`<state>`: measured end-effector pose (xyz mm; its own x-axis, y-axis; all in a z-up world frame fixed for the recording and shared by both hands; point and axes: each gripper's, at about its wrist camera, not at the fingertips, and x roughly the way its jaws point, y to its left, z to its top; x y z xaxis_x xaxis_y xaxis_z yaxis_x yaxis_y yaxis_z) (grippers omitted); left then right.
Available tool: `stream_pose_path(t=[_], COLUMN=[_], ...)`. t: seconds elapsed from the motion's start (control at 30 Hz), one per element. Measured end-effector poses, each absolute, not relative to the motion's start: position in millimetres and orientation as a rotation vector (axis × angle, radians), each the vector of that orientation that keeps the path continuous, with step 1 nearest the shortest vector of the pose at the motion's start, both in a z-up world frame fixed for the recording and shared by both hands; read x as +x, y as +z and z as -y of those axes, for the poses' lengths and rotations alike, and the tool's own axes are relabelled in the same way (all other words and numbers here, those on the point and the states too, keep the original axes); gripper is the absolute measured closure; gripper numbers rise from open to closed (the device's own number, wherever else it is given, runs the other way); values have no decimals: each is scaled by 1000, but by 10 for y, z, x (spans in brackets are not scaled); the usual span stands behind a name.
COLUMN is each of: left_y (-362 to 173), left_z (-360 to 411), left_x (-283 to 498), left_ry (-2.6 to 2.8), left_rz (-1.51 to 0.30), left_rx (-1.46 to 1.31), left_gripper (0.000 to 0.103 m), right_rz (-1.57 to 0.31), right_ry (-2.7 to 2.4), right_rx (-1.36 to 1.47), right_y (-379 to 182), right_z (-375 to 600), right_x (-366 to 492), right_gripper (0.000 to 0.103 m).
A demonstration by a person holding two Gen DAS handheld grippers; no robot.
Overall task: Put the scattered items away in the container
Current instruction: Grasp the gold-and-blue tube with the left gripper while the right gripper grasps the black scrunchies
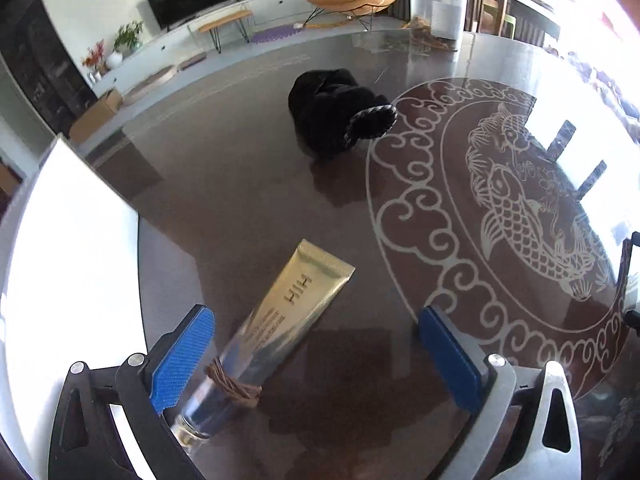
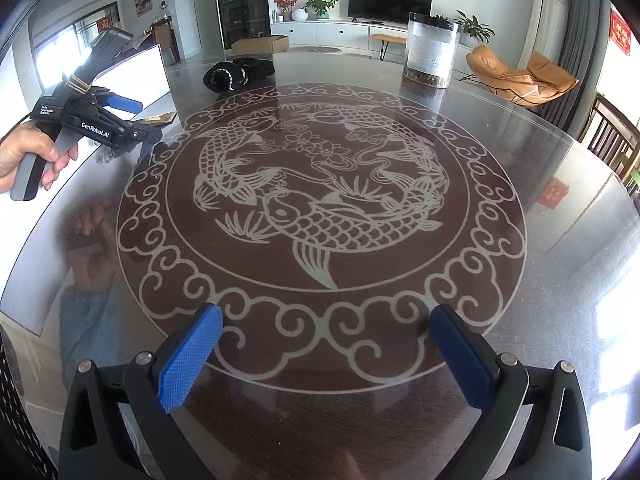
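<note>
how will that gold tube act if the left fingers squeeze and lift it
The gold plastic squeeze tube looks soft-walled with a flat crimped end, so it will probably dent rather than resist. Its glossy skin on the glass table top may slide. It looks light, and the brown twisted band around it may snag.

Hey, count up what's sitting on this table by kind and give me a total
Gold tube: 1
Brown hair tie looped around that tube: 1
Black cloth bundle: 1
Clear jar: 1
White container: 1
Total: 5
</note>
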<state>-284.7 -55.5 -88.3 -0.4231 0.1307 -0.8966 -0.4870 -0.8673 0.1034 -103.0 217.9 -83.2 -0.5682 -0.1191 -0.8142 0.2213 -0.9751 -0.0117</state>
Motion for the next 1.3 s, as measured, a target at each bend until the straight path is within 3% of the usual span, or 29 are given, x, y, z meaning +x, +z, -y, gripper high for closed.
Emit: stream_pose_path(t=[0.1, 0.27, 0.33, 0.37, 0.77, 0.9, 1.0, 1.17, 1.2, 1.27, 1.3], left_y=[-900, -837, -830, -828, -835, -827, -827, -837, -837, -843, -841], left_z=[639, 736, 782, 810, 885, 939, 980, 1067, 1082, 1063, 1063], left_x=[-2765, -2533, -2461, -2431, -1772, -1660, -1600, -1506, -1495, -1519, -1513], left_ry=[2301, 2337, 2389, 2413, 2538, 2556, 2576, 2603, 2606, 2611, 2616], left_rz=[-439, -338, -299, -271, -194, -177, -151, -111, -101, -96, -96], left_rx=[-1443, -1415, -1430, -1441, -1462, -1464, -1463, -1447, -1443, -1438, -1437], left_gripper=[1, 55, 71, 73, 73, 73, 73, 73, 73, 73, 73], right_rz=[-166, -166, -166, -166, -95, 6, -28, 28, 4, -72, -98], right_ry=[-2618, -2618, -2618, -2618, -2538, -2398, -2352, -2380, -2400, -2424, -2426], right_rx=[1347, 1346, 1346, 1346, 1270, 1207, 1201, 1417, 1437, 1477, 1491], right_y=[-831, -832, -833, -833, -724, -346, -179, -465, -514, -613, -654], right_z=[-2179, -2179, -2179, -2179, -2094, -1609, -1061, -495, -434, -331, -305], right_x=[-1030, -1029, -1029, -1029, -1277, -2256, -3069, -4043, -4116, -4178, -4193], right_gripper=[0, 0, 0, 0, 0, 0, 0, 0, 3, 55, 55])
